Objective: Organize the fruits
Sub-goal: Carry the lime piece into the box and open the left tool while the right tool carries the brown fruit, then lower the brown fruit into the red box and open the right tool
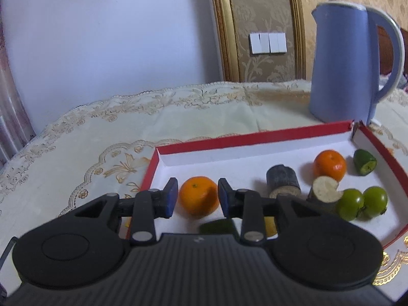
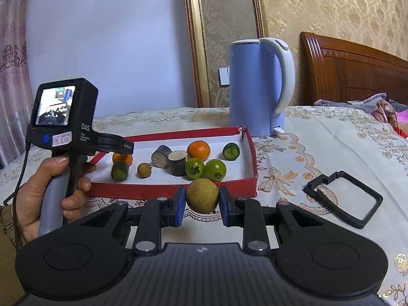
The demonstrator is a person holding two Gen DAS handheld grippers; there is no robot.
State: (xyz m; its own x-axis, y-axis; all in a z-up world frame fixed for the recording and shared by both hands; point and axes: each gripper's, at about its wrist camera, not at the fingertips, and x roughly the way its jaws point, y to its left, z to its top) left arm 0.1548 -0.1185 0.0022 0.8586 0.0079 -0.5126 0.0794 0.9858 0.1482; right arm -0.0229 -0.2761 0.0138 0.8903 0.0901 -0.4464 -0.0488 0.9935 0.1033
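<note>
A red-rimmed white tray (image 2: 251,153) (image 1: 163,160) holds the fruits. In the left wrist view my left gripper (image 1: 197,200) is open, its blue pads on either side of an orange (image 1: 199,195) with small gaps. Behind are a second orange (image 1: 329,165), two dark cane pieces (image 1: 281,179), two green fruits (image 1: 362,202) and a cut green piece (image 1: 364,162). In the right wrist view my right gripper (image 2: 202,204) is shut on a brown-yellow round fruit (image 2: 202,195) just in front of the tray's near wall. A small brown fruit (image 2: 144,170) lies in the tray.
A blue electric kettle (image 2: 257,86) (image 1: 346,61) stands behind the tray's far right corner. A black rectangular frame (image 2: 344,199) lies on the embroidered tablecloth (image 2: 306,153) right of the tray. A hand (image 2: 48,193) holds the left gripper handle. A bed headboard (image 2: 357,66) is at the far right.
</note>
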